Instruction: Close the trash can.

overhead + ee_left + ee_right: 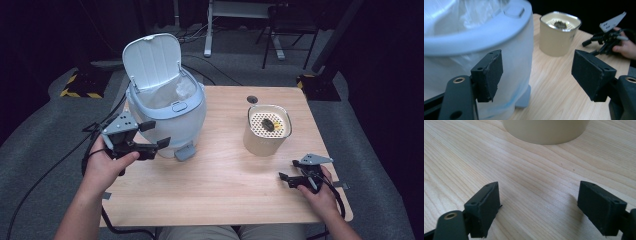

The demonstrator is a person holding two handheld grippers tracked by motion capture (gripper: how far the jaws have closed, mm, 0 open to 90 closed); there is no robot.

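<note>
Bin (170, 112): pale blue-white, rounded body, sits on the table's (225, 195) left rear area. Flip lid (151, 61) stands upright and open, clear liner bag (170, 92) bunched inside, grey pedal (185, 152) at the front base. Left gripper (150, 145) is just beside the bin's front, jaws spread wide, holding nothing. Right gripper (292, 181) rests low near the table's right front, jaws also wide apart, empty. Cream canister (266, 131) with a perforated top stands to the bin's right, well apart.

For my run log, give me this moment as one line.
left hand-held gripper: open, beside bin | right hand-held gripper: open, low over table | bin lid: up | cup: untouched
</note>
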